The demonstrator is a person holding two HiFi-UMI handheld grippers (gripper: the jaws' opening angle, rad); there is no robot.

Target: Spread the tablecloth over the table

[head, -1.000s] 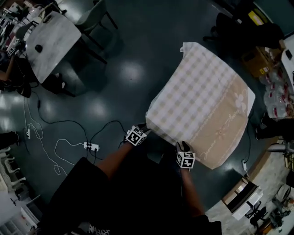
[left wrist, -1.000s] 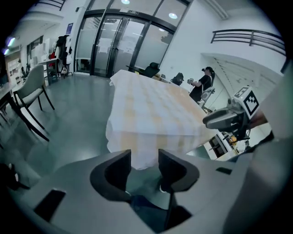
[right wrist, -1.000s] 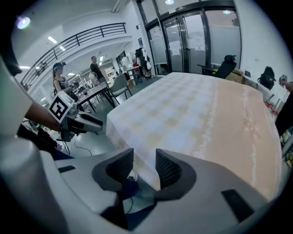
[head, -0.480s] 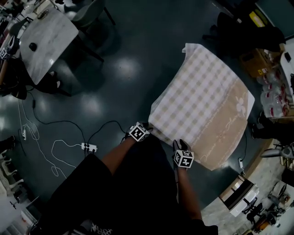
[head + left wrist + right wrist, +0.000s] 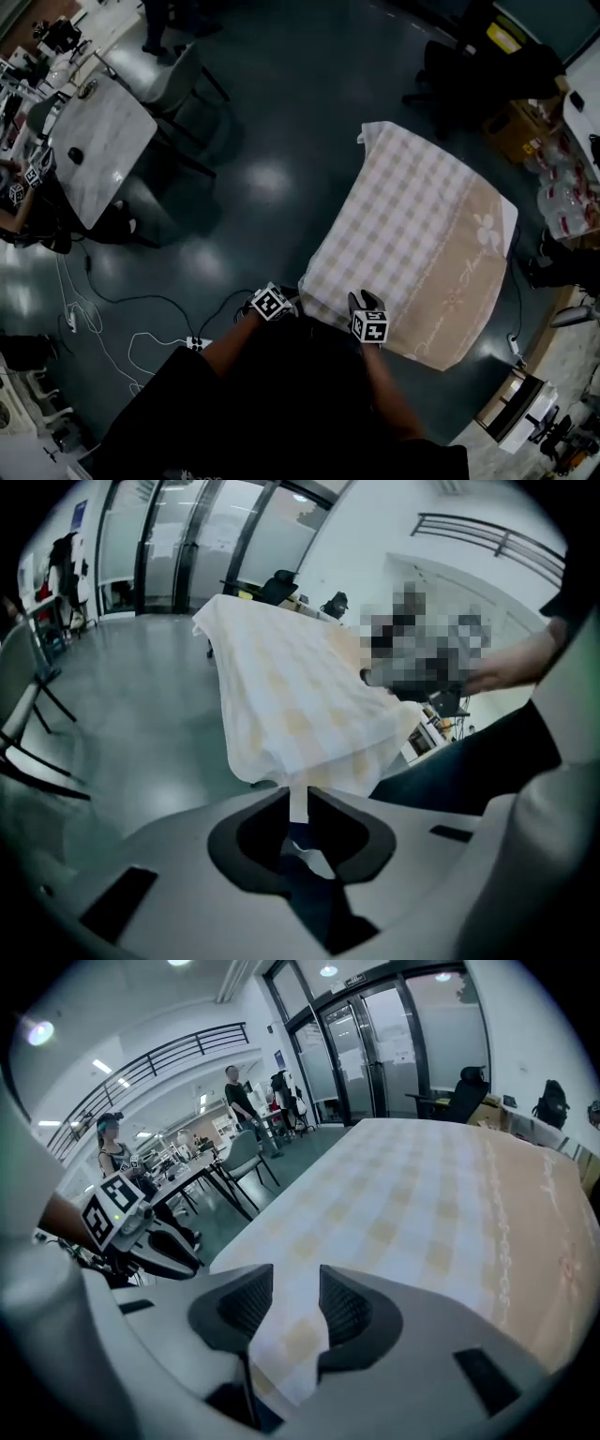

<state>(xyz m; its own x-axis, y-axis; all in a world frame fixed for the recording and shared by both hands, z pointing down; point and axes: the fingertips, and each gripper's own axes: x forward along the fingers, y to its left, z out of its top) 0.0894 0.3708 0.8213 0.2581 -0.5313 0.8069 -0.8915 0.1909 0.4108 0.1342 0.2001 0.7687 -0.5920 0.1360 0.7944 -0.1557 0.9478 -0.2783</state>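
A beige checked tablecloth (image 5: pixel 422 239) with a plain tan border covers the table and hangs over its sides. My left gripper (image 5: pixel 293 302) is at the cloth's near left corner. In the left gripper view its jaws are closing, and a narrow fold of the tablecloth (image 5: pixel 291 705) is pinched between them at the left gripper (image 5: pixel 298 803). My right gripper (image 5: pixel 364 302) sits on the near edge a little to the right. Its jaws stand apart at the right gripper (image 5: pixel 295 1302), with the tablecloth (image 5: pixel 422 1204) lying in the gap and the pads clear of it.
A grey marble table (image 5: pixel 98 141) and a chair (image 5: pixel 183 70) stand at far left. Cables and a power strip (image 5: pixel 195 343) lie on the dark floor near my feet. Boxes (image 5: pixel 520 127) and clutter line the right side. People (image 5: pixel 239 1096) stand far off.
Both grippers have shifted along with the cloth's near edge, and the covered table now sits lower in the view. The cloth's far left corner looks flatter.
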